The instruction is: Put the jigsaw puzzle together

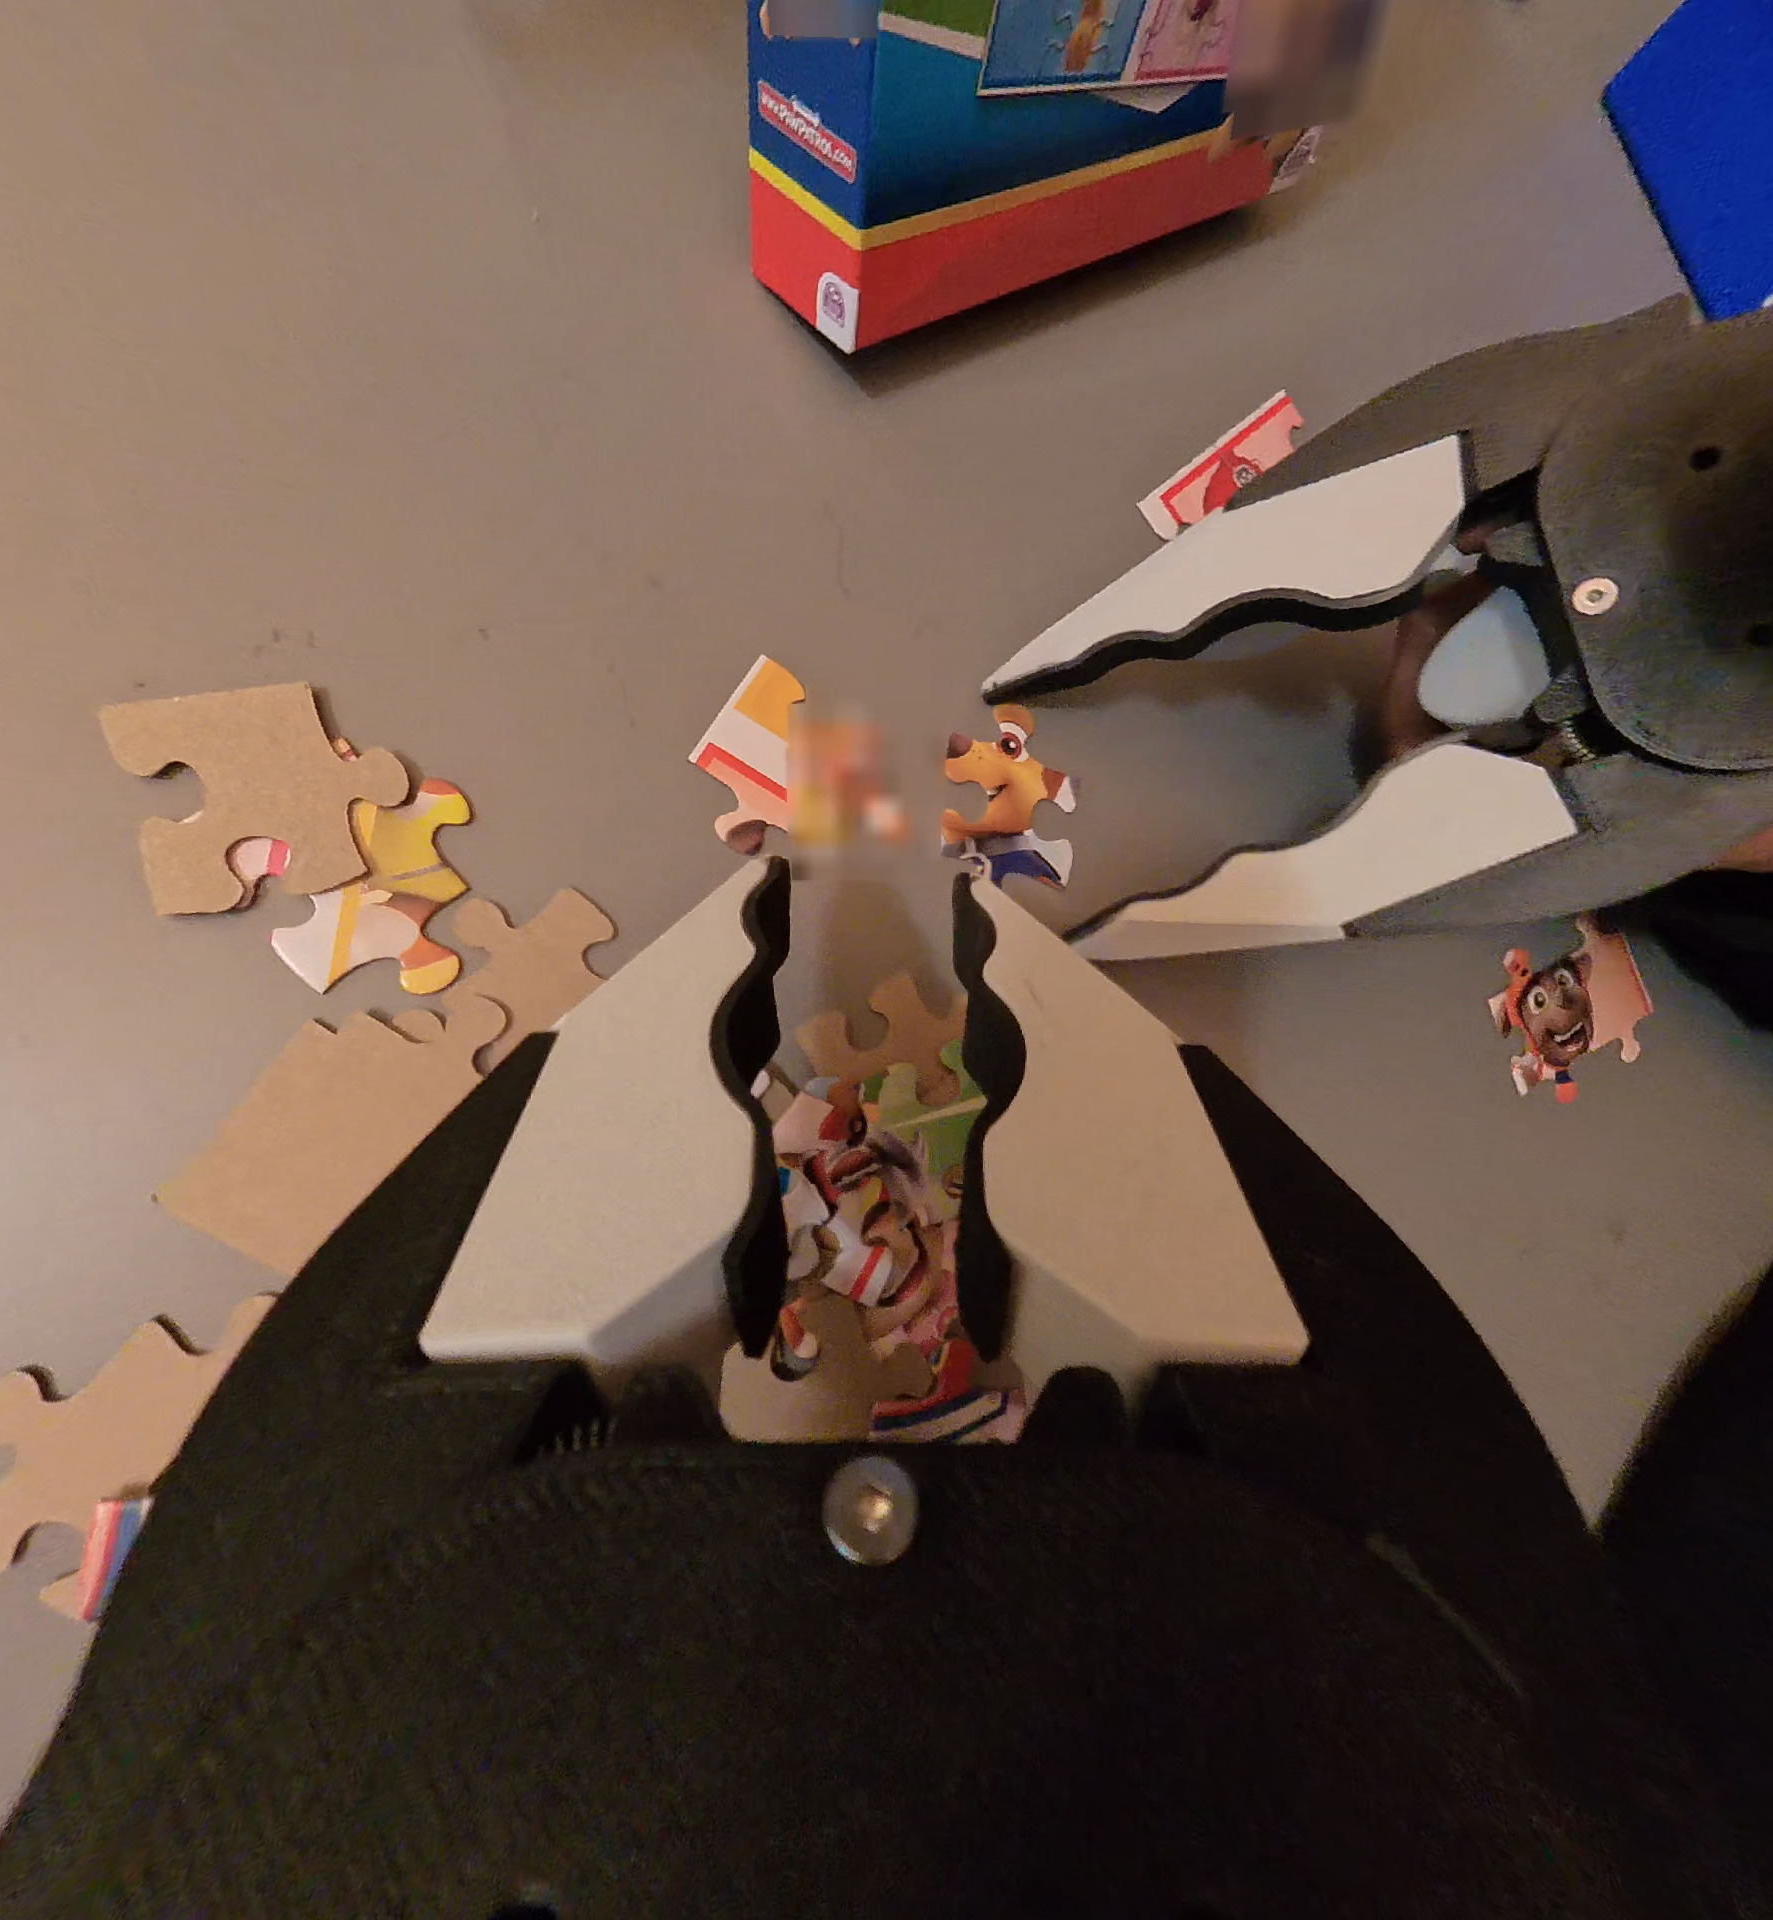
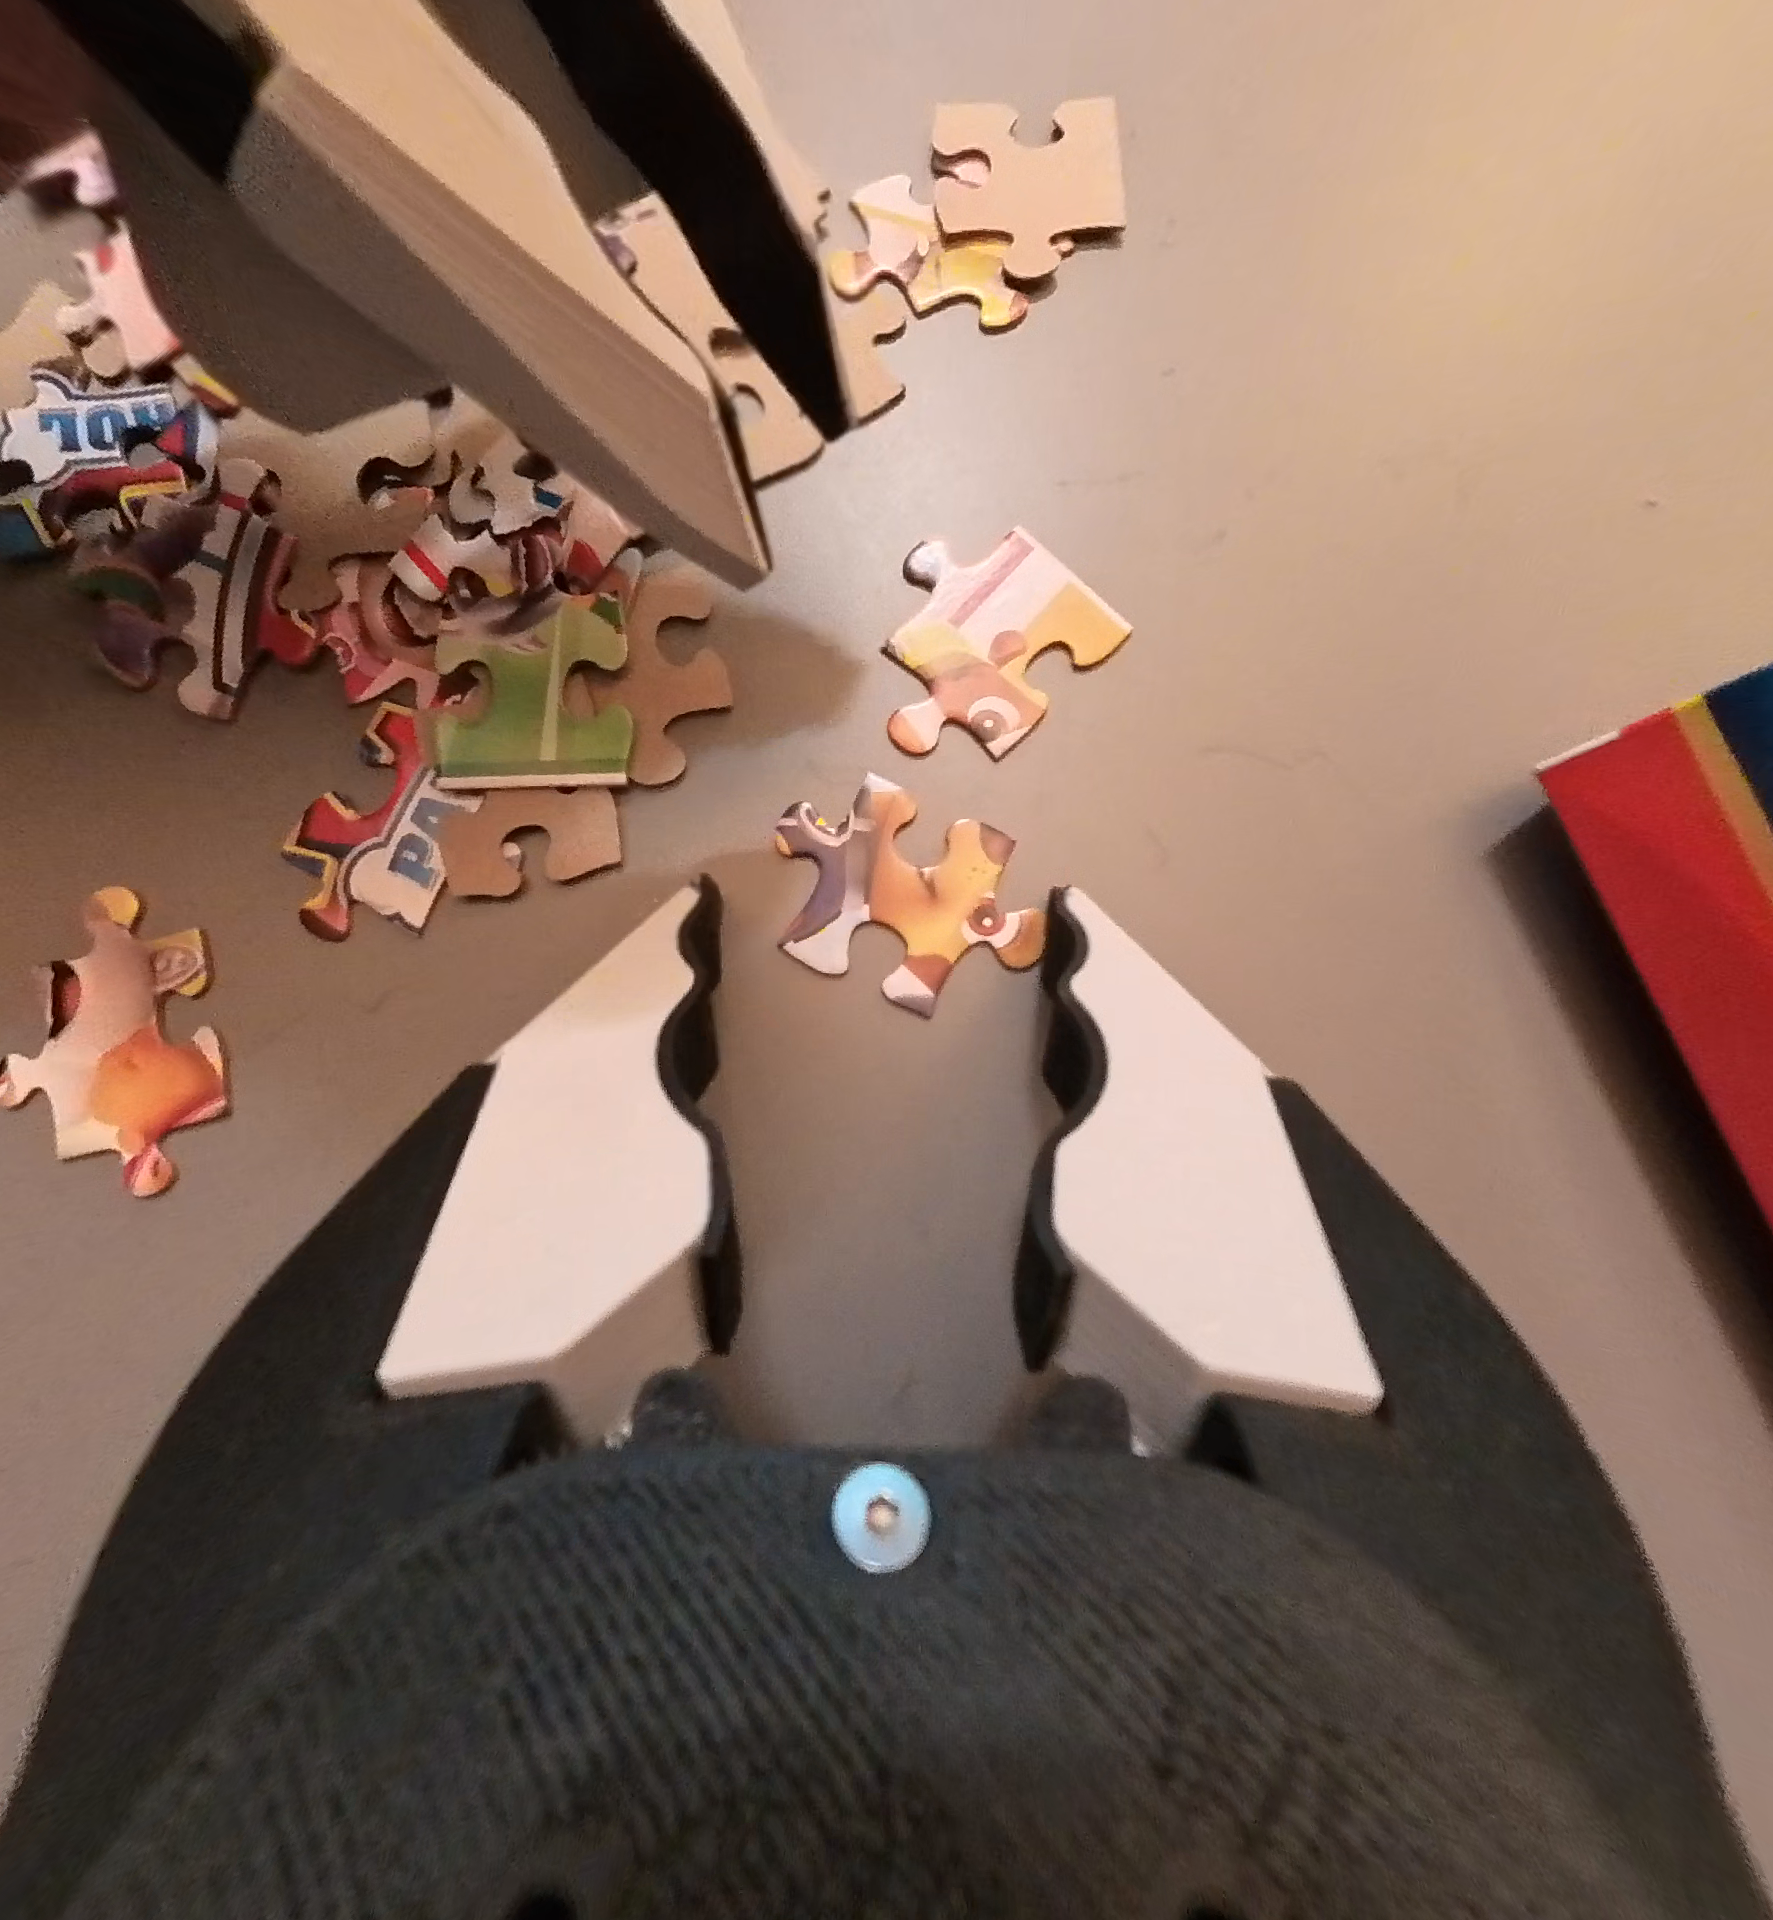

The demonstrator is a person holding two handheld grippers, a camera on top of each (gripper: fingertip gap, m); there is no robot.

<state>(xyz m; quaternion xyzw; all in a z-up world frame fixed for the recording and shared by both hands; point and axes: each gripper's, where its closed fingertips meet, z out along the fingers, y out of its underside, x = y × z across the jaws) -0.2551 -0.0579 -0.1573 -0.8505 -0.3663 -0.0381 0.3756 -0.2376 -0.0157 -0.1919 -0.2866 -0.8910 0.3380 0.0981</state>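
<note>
Your left gripper (image 1: pixel 871 878) stood with its jaws partly apart and nothing between the pads, hovering over the grey table (image 1: pixel 446 468); beneath its fingers lay a heap of puzzle pieces (image 1: pixel 877 1195), some face-up, some showing brown backs. Just beyond its fingertips lay a piece with orange and red stripes (image 1: pixel 752 764); beside that, on the side away from the heap's brown-backed strays, lay the dog-face piece (image 1: pixel 1007 800). Your right gripper (image 2: pixel 882 914) was wide open around bare table; its right pad (image 2: pixel 1064 935) came right up against the dog-face piece (image 2: pixel 913 894), though you were not squeezing it. Farther from the dog-face piece lay a brown-dog piece (image 1: pixel 1568 1013) and a red-and-white piece (image 1: pixel 1225 468); farthest stood the red-and-blue puzzle box (image 1: pixel 965 208).
</note>
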